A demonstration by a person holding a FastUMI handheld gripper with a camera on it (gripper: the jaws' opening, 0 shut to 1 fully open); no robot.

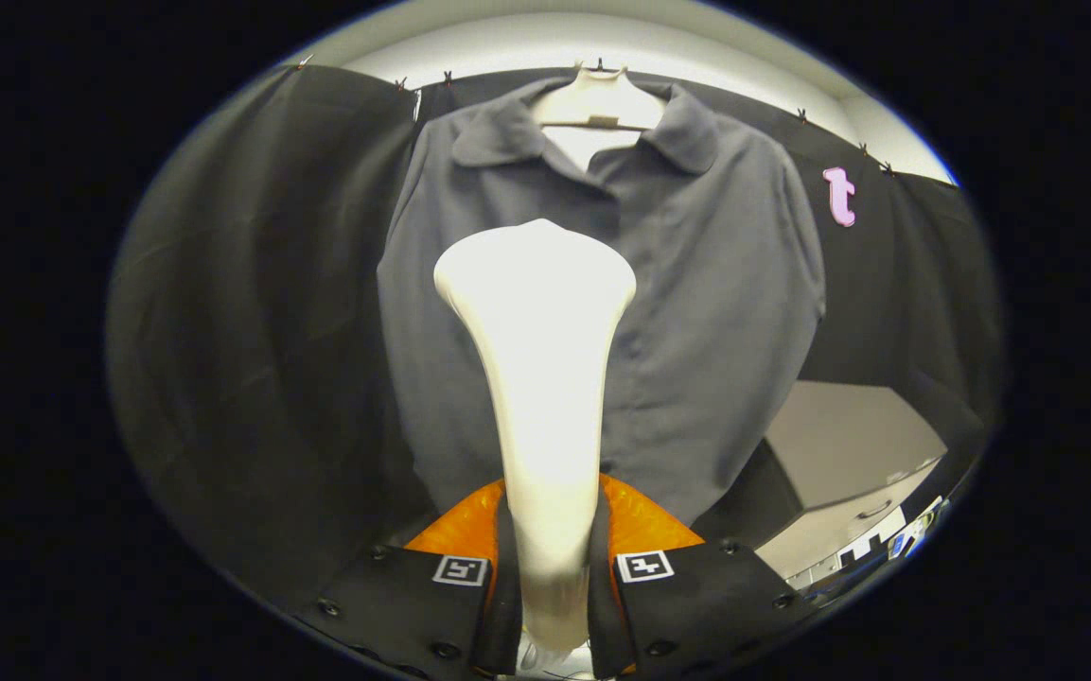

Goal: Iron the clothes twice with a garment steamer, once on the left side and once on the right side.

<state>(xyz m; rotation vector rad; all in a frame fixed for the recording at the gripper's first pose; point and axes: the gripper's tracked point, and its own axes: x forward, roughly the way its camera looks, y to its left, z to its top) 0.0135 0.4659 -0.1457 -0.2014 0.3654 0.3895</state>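
The gripper [553, 567] is holding a white plastic garment steamer [540, 378] by its narrow handle, and both fingers [498, 567] are pressing on that handle from the two sides, so they are pinching it. The steamer is standing upright between the fingers, and its wide rounded head is pointing up, in front of the chest of a dark grey short-sleeved shirt with a collar [696, 312]. Whether the head is touching the cloth, I cannot tell. The shirt is hanging on a white hanger [599, 102], which is showing inside the open collar, above the steamer head. The steamer is covering the middle part of the shirt, a little toward the side of the shirt that is left of the button line. Behind the shirt a black cloth wall [261, 284] is hanging. Below the shirt's right sleeve, a light grey cabinet [848, 445] is standing.
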